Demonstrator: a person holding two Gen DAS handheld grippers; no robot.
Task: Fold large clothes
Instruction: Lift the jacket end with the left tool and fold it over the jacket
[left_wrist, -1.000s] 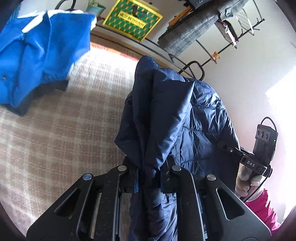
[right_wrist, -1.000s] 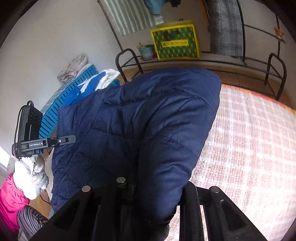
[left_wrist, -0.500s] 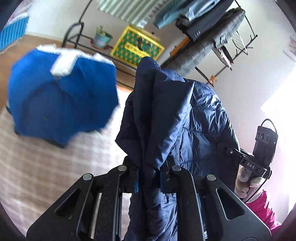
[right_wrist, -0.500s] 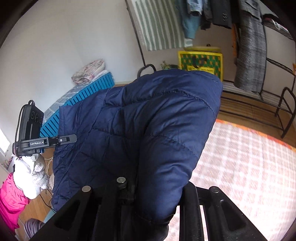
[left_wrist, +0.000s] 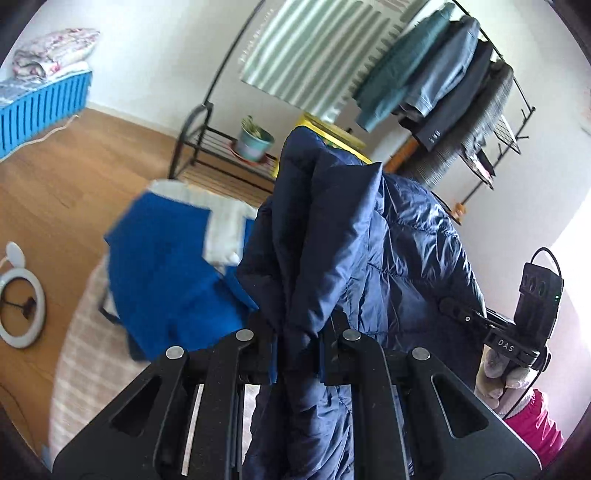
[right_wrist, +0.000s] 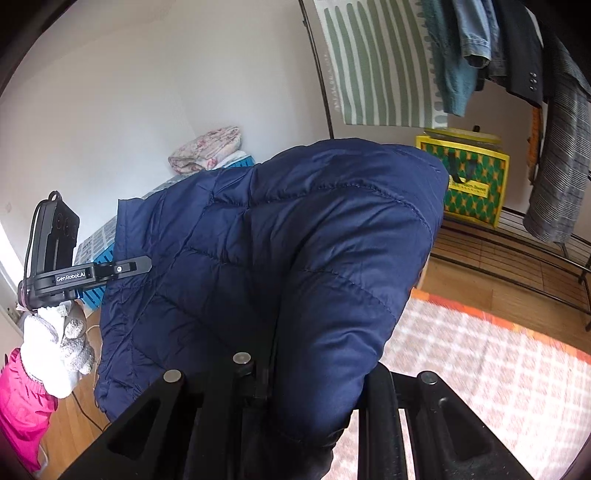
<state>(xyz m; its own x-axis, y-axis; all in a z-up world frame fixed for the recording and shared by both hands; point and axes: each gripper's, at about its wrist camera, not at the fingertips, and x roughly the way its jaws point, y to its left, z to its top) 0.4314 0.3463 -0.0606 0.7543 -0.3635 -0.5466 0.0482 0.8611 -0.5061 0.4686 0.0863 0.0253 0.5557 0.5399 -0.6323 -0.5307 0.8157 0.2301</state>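
A navy quilted puffer jacket (left_wrist: 354, 240) hangs lifted between both grippers. My left gripper (left_wrist: 297, 347) is shut on a bunched fold of the jacket, which rises in front of the lens. In the right wrist view the jacket (right_wrist: 295, 258) drapes over my right gripper (right_wrist: 314, 384), shut on its fabric; the fingertips are hidden under the cloth. The right gripper's body (left_wrist: 517, 332) shows at the far right of the left view, held by a gloved hand (left_wrist: 502, 373). The left gripper's body (right_wrist: 74, 273) and its gloved hand (right_wrist: 55, 339) show at the left of the right view.
A bright blue garment (left_wrist: 162, 258) lies on the checked rug (right_wrist: 480, 369) below. A clothes rack (left_wrist: 443, 85) with hanging coats, a yellow-green bag (right_wrist: 472, 184) and a plant pot (left_wrist: 255, 142) stand behind. A blue crate (left_wrist: 37, 107) and a ring light (left_wrist: 18, 295) sit on the wooden floor.
Both grippers have risen and tilted up with the jacket held. The rug and blue garment have dropped lower in view; the rack and wall now fill the upper part.
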